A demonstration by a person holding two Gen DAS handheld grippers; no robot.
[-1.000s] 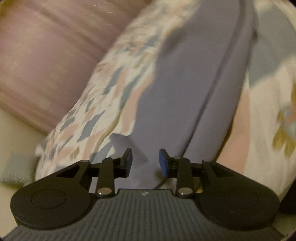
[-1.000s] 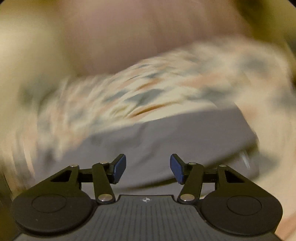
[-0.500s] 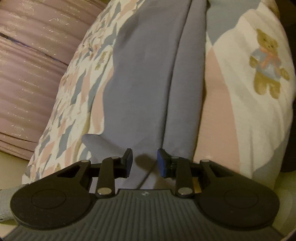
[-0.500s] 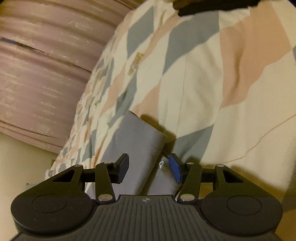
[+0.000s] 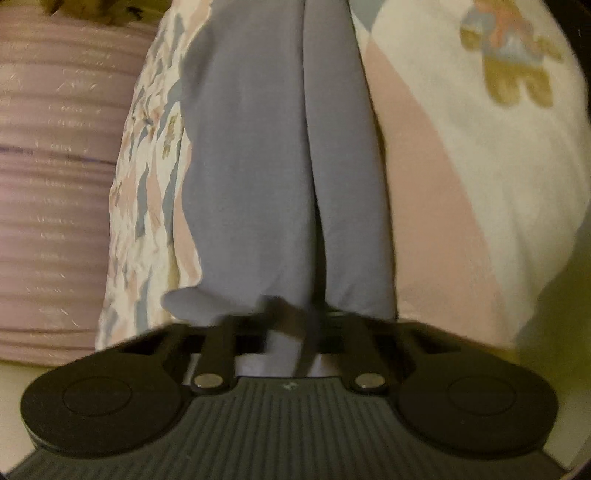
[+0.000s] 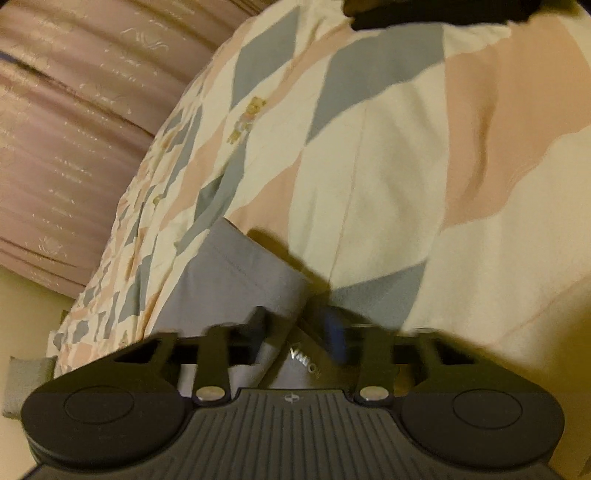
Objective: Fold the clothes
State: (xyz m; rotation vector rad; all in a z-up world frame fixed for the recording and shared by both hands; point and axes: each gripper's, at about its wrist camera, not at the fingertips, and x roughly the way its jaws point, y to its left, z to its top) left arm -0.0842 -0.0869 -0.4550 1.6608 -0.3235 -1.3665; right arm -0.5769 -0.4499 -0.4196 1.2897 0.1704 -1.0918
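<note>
Grey trousers (image 5: 258, 166) lie lengthwise on a patterned bedspread (image 5: 461, 184), two long lobes side by side running away from me. My left gripper (image 5: 291, 317) sits at their near end, shut, with a pinch of grey cloth bunched between its fingers. In the right wrist view a stitched end of the same trousers (image 6: 229, 273) rests on the bedspread (image 6: 388, 166). My right gripper (image 6: 297, 325) is closing on it; grey cloth with a small printed logo fills the gap and both pads touch it.
A pink padded wall or headboard (image 5: 55, 184) stands left of the bed and shows again as the headboard (image 6: 74, 129). A dark object (image 6: 424, 13) lies at the bed's far edge. A teddy-bear print (image 5: 513, 62) marks the bedspread. A grey pad (image 6: 26, 384) sits low left.
Both grippers rolled level and dropped onto the trousers. Their jaws went from apart to closed on grey cloth. The right view swung from a blur to the trousers' end.
</note>
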